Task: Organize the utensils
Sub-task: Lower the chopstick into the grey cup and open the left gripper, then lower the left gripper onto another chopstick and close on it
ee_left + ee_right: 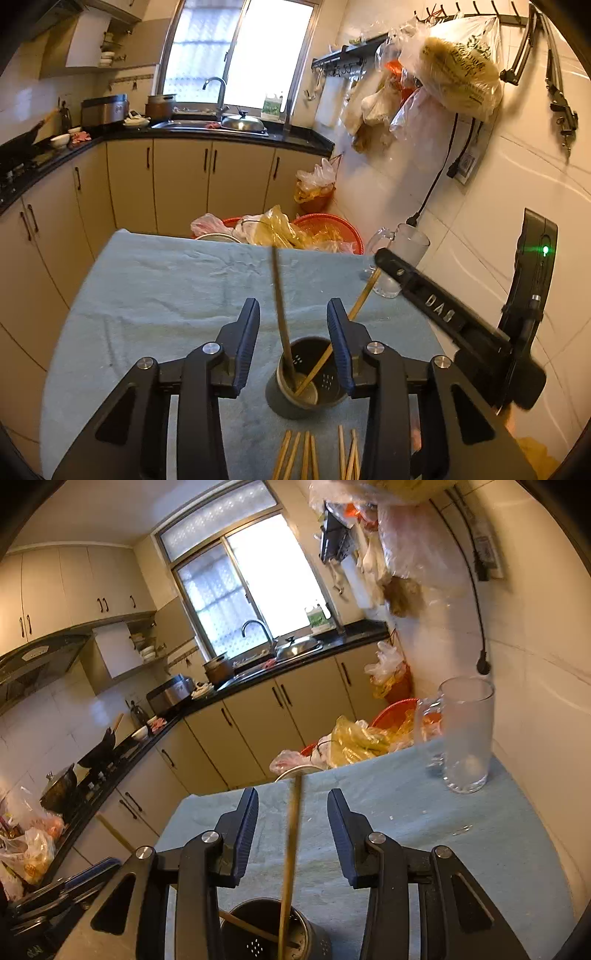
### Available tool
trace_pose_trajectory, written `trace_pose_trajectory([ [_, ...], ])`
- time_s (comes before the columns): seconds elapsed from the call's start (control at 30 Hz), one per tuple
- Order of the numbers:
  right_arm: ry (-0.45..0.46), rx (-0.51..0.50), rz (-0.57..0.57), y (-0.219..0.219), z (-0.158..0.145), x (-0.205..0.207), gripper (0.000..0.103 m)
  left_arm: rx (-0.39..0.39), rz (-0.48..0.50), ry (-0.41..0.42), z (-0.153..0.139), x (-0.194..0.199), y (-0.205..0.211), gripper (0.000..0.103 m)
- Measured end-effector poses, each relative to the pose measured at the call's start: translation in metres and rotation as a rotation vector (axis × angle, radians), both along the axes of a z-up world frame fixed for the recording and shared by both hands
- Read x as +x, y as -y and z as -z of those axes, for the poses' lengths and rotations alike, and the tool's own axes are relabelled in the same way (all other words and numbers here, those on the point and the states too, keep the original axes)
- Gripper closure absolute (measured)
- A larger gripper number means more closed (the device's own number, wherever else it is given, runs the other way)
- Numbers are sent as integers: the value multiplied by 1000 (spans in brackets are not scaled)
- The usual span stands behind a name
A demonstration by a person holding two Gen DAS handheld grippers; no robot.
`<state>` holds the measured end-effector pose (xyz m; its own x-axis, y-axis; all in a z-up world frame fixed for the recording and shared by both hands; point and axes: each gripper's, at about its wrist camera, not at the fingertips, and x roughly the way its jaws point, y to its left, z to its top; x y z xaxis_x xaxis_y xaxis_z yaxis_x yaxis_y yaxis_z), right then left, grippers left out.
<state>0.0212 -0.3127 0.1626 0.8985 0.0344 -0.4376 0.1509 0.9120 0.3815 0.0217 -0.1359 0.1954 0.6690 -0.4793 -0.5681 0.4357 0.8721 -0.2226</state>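
Note:
A dark metal utensil holder stands on the blue-grey cloth of the table. Two wooden chopsticks are in it: one nearly upright, one leaning right. My left gripper is open just above the holder, the upright chopstick free between its pads. Several more chopsticks lie on the cloth in front of the holder. In the right wrist view my right gripper is open over the holder. A chopstick stands loose between its fingers, touching neither.
A glass mug stands at the table's far right by the tiled wall. Red basins with plastic bags sit beyond the far edge. The right gripper's finger crosses the left view's right side. Kitchen cabinets and a sink lie behind.

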Motion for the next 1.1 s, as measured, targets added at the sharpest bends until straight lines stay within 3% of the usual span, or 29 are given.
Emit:
trace_pose_trajectory([
  [0.33,20,-78,10,2,-46,-72,47,-5,-66,62,-22,-70,-47,51],
  [0.57,-40,-196,-36,6,-58,-145,31,30,-89,-26,14,-101,-76,46],
  [0.7,-161,-251,-79,12,-34,-173,28,110,-68,-103,56,-110,-81,46],
  [0.9,-395,-211,-154,28,46,-196,28,201,23,-239,116,-104,-60,47],
  [0.97,-438,-170,-178,28,71,-196,31,206,55,-277,130,-99,-50,55],
  [1.03,-465,-123,-203,27,90,-195,41,216,86,-299,143,-97,-42,65],
  [1.1,-482,-78,-224,22,109,-190,42,236,112,-310,153,-93,-31,70],
])
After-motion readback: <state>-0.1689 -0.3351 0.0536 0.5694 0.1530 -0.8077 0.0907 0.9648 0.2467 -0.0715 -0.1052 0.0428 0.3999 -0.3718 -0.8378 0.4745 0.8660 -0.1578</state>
